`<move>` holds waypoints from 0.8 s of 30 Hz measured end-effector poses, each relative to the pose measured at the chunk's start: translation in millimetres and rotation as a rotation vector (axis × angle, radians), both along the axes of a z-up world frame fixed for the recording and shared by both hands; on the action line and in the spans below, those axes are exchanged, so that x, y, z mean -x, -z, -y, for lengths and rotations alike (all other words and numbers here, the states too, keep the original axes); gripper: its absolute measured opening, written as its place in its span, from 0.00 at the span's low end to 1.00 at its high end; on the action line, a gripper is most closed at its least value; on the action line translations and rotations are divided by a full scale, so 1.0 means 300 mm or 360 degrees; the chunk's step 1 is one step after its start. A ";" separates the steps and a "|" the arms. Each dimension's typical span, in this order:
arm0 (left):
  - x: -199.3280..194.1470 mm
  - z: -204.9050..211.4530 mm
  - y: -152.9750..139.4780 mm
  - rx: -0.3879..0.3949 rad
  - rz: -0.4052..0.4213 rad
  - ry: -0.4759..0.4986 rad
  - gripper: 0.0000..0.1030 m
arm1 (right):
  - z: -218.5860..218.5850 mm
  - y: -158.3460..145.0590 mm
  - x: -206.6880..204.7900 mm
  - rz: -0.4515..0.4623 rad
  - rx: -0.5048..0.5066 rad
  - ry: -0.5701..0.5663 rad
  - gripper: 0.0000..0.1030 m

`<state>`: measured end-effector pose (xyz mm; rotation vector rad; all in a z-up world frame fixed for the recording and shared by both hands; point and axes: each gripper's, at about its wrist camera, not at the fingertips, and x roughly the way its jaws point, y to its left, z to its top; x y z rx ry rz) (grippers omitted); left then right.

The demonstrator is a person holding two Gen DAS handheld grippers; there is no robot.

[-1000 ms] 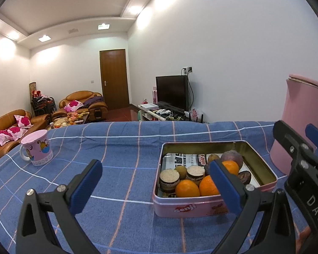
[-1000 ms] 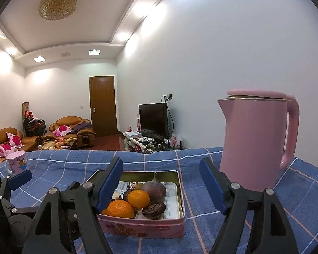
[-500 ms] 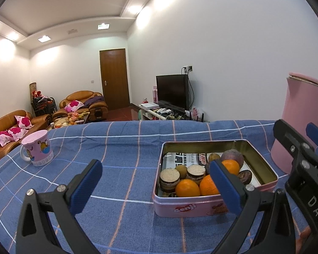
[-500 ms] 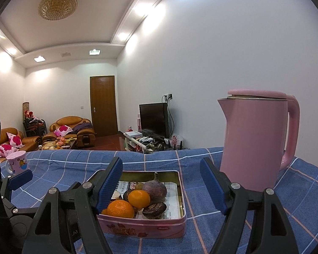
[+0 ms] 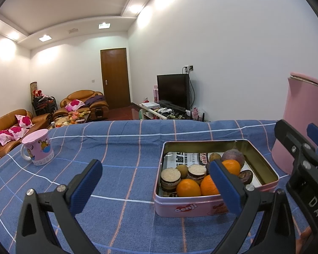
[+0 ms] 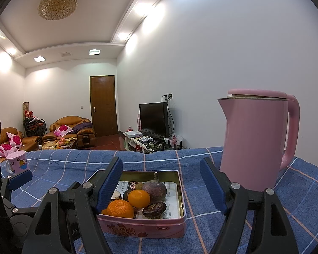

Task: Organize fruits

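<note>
The left gripper, jaws apart and gripping nothing, is hovering left of the pink tin. Inside the tin, smooth round oranges are crowding rough dark fruits; a jaw could be nudging one into rolling. The right gripper, likewise spread, is hanging over the tin. A tall matte kettle, right of the tin, is risking a knock.

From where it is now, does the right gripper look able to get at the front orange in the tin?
Probably yes: the right gripper is open, the orange lies uncovered near the tin front wall.
</note>
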<state>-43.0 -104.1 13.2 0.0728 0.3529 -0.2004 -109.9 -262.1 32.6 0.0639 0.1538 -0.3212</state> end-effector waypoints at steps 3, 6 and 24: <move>0.000 -0.001 0.000 -0.0002 0.0002 0.0000 1.00 | 0.000 0.001 -0.001 -0.0001 0.0000 0.0001 0.75; -0.001 0.002 -0.001 0.0000 -0.0001 -0.0001 1.00 | 0.000 0.000 -0.001 0.0001 0.0000 0.0000 0.75; -0.004 0.009 0.003 -0.0021 -0.0003 0.0006 1.00 | -0.001 0.001 -0.001 -0.0004 -0.0002 0.0000 0.75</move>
